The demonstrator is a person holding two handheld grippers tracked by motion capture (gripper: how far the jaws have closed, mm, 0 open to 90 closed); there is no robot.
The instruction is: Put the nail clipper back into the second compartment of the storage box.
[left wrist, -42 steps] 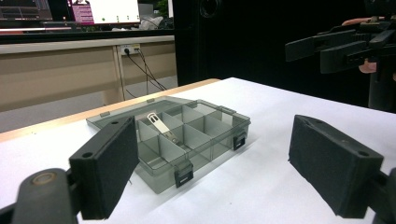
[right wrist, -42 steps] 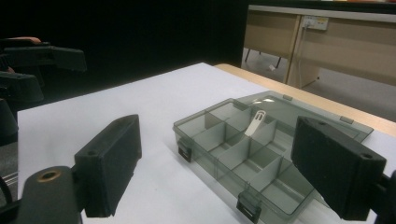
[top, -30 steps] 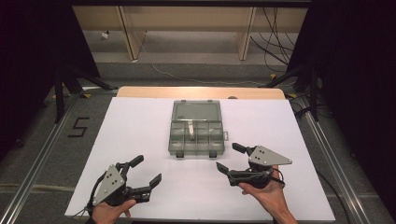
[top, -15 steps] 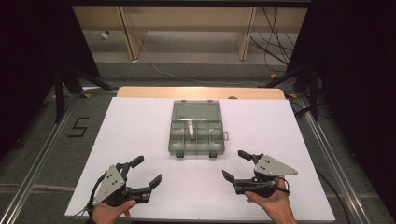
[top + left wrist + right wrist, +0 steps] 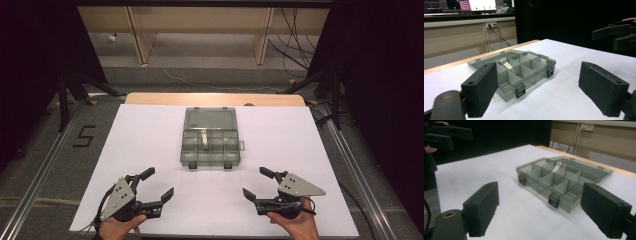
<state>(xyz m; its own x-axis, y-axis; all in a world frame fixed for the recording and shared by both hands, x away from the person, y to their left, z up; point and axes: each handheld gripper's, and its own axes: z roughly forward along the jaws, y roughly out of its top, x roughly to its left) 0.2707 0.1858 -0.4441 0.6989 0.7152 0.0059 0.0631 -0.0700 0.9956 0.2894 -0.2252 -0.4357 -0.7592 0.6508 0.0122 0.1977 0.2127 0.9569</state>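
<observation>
A smoky clear plastic organiser box [image 5: 210, 138] lies open at the middle of the white table [image 5: 150, 130], lid flat behind it. A pale metal clip [image 5: 204, 138] leans across its dividers, seen too in the left gripper view as a clip [image 5: 508, 66] and in the right gripper view as a clip [image 5: 556, 166]. My left gripper [image 5: 156, 185] is held open near the front left edge, nothing between its jaws. My right gripper [image 5: 258, 184] is open at the front right, empty as well. Both are well short of the box [image 5: 516, 72] [image 5: 560, 181].
A wooden table edge [image 5: 215, 98] shows behind the white sheet. Dark stands [image 5: 65, 85] and cables [image 5: 295, 40] are on the floor beyond. A "5" mark [image 5: 84, 136] is taped left of the table. The other gripper [image 5: 616, 33] [image 5: 444, 135] appears in each gripper view.
My right gripper has drawn back toward the front edge and slightly right. The left gripper has held its place. The box and clip have not moved.
</observation>
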